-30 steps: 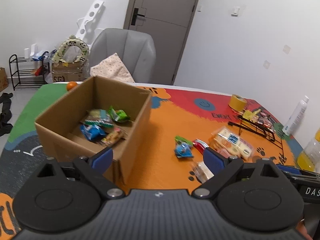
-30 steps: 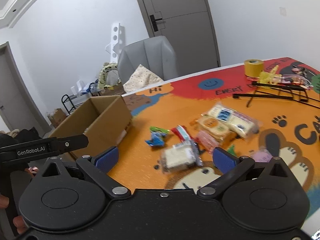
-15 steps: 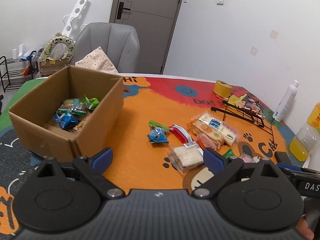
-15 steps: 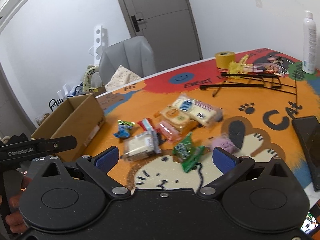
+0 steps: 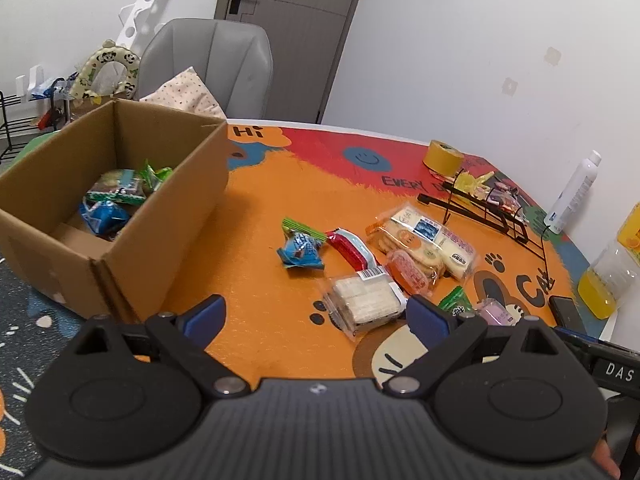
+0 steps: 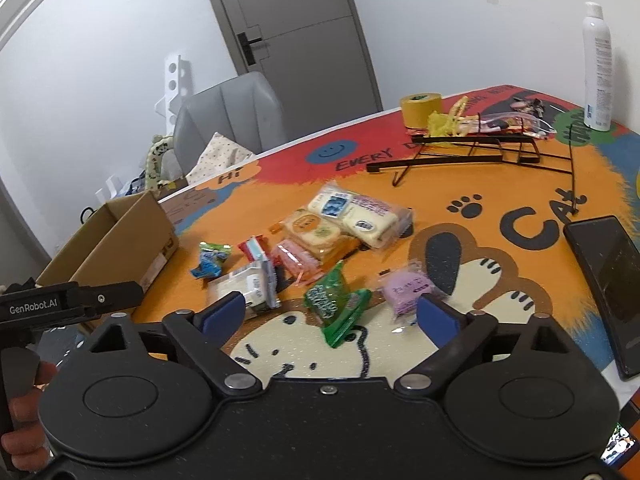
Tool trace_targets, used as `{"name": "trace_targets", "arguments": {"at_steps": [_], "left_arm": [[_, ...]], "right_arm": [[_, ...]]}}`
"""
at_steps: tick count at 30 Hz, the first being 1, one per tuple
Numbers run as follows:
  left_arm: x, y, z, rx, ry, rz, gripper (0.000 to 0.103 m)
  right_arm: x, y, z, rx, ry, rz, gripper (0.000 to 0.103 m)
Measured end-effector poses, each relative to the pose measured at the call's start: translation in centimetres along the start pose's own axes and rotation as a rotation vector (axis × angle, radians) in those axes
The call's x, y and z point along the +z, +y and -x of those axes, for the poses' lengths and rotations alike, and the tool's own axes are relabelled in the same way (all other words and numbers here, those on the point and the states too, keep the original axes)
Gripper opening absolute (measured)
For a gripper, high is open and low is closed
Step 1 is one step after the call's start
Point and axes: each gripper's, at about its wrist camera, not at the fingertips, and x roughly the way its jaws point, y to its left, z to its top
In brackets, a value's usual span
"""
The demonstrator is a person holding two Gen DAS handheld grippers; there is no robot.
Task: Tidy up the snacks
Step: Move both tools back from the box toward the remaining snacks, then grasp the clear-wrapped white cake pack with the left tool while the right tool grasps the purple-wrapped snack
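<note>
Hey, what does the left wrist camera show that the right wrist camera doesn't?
Only the left wrist view looks into the cardboard box, where green and blue snack packets already lie, and it catches a bottle of yellow drink at the table's edge.

Only the right wrist view shows the whole dark phone and the full green packet ahead of the right gripper, whose fingers have just been closing with nothing held.

Both show the loose snack pile, including the white wafer pack, the yellow tape roll, the black wire rack and the white spray bottle.
</note>
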Motion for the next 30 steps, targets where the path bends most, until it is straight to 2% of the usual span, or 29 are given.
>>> {"name": "trace_targets", "arguments": {"at_steps": [14, 23, 30], "left_arm": [[0.0, -3.4, -3.9, -0.005, 0.020, -0.072, 0.096], [0.0, -5.5, -7.4, 0.007, 0.055, -0.106, 0.096], [0.3, -6.2, -9.4, 0.053, 0.057, -0.130, 0.096]], "right_arm": [[-0.4, -3.9, -2.8, -0.027, 0.031, -0.084, 0.069], [-0.1, -5.4, -4.4, -0.035, 0.027, -0.102, 0.066], [0.7, -5.7, -5.3, -0.020, 0.006, -0.108, 0.066]]}}
